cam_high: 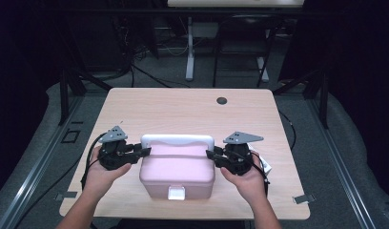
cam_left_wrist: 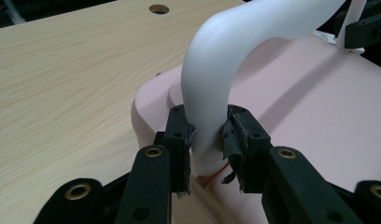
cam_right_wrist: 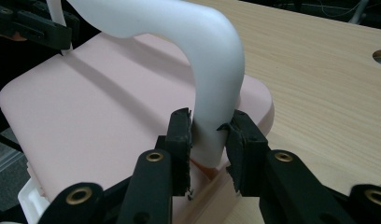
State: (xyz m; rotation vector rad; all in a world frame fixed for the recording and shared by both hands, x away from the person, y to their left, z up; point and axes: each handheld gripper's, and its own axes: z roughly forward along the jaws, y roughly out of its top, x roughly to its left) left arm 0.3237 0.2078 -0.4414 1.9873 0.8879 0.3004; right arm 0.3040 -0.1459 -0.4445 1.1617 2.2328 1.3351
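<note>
1. High view: your pink box (cam_high: pixel 177 168) sits on the wooden bench (cam_high: pixel 183 112) at its near middle, with its white latch (cam_high: pixel 177 192) facing you. The white handle (cam_high: pixel 177 141) arches along the far edge of the lid. Your left gripper (cam_high: pixel 146 151) reaches in from the left to the handle's left end, and your right gripper (cam_high: pixel 209 153) reaches in from the right to its right end. Your 2 hands hold the grippers on either side of the box. A round hole (cam_high: pixel 222 100) shows in the bench, far and right of the box.

2. Left gripper view: the left gripper (cam_left_wrist: pixel 208 135) has its 2 fingers (cam_left_wrist: pixel 178 135) clamped on the foot of the white handle (cam_left_wrist: pixel 212 79), where it meets the pink box (cam_left_wrist: pixel 310 107). The pads press on both sides. The right gripper (cam_left_wrist: pixel 366 28) shows at the handle's other end.

3. Right gripper view: the right gripper (cam_right_wrist: pixel 208 135) has its fingers (cam_right_wrist: pixel 180 135) clamped on the foot of the white handle (cam_right_wrist: pixel 212 60) at the lid's corner, with the pads touching both sides. The pink box (cam_right_wrist: pixel 95 112) spreads away to the left, and the left gripper (cam_right_wrist: pixel 34 25) shows at the handle's other end.
</note>
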